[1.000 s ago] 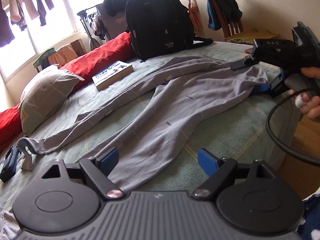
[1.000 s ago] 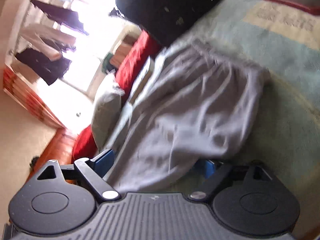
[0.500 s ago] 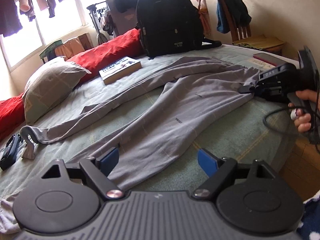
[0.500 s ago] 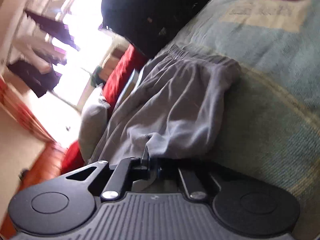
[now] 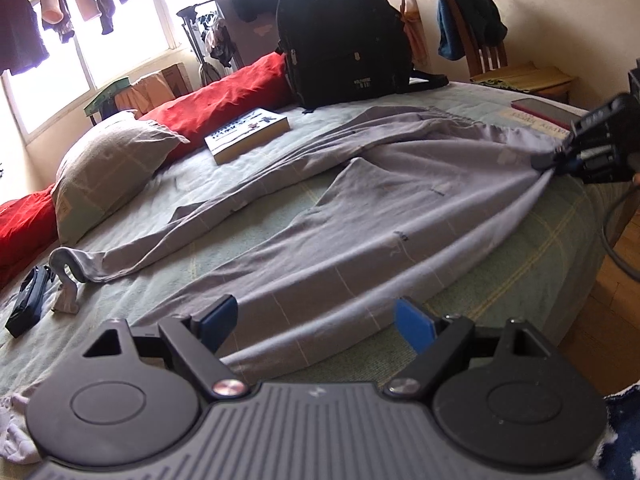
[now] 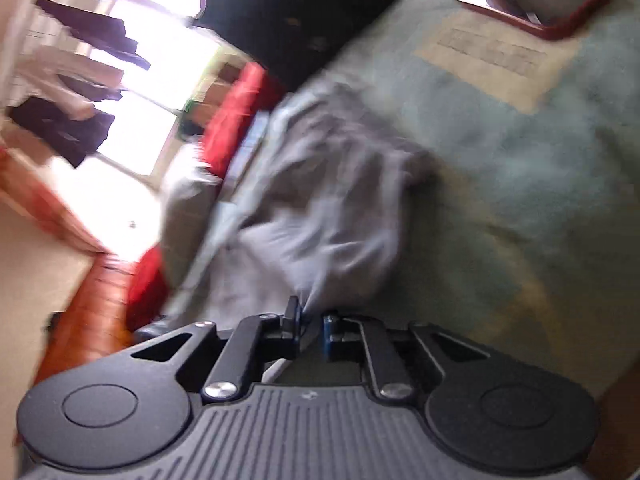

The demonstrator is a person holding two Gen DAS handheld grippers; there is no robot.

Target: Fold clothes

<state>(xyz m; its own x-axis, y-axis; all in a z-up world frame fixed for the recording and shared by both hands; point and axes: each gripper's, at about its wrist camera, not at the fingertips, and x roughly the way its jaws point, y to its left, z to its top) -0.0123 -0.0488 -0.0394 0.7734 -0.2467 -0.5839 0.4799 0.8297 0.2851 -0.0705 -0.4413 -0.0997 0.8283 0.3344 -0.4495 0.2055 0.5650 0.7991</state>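
Right gripper (image 6: 311, 326) pinching one grey trousers (image 5: 360, 216) waistband, jaws easing apart; left gripper (image 5: 316, 322) wide, empty

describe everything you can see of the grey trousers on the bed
The grey trousers are soft, thin, wrinkled fabric, lying spread across the green bedspread with both legs stretched toward the pillow end. One cuff curls up by a sock. The right tool pinches the waist edge, its jaws opening slightly, fabric pulled taut toward it. The near leg's hem lies between the open left tool.

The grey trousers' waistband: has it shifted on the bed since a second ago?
Yes. The right gripper has pinched the grey trousers and dragged the waistband toward the bed edge, away from the black backpack.
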